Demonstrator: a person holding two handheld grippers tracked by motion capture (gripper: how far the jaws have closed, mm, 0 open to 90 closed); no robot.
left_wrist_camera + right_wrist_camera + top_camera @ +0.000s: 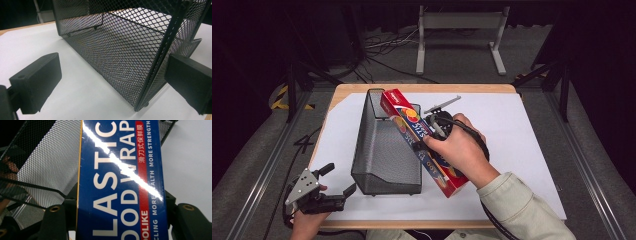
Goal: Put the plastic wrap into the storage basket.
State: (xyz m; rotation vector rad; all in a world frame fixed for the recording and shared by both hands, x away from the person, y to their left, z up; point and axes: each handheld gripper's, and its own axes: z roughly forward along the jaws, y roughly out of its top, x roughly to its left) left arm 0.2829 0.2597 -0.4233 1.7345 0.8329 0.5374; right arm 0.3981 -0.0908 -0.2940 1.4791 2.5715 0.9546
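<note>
Black wire mesh forms the long, open-topped basket (384,150) that is set lengthwise on the white sheet (512,130) covering the wooden worktop (422,88). A long red and blue cardboard box of plastic food wrap (422,137) is laid slantwise over the basket's right wall, its far end raised above the rim and its near end low, beside the basket's near right corner. The box is held by the right gripper (434,131), which is gripped in the person's right hand (462,150). In the right gripper view the box (120,180) is seen clamped between the two black jaws, one on each long side, with mesh (45,165) behind it at the left and bare white sheet at the right.

At the near left edge of the worktop the left gripper (339,179) is held in the left hand (304,222), clear of the basket. Its jaws are spread wide apart with nothing between them; in the left gripper view the basket's near corner post (160,65) is seen just ahead of them.
</note>
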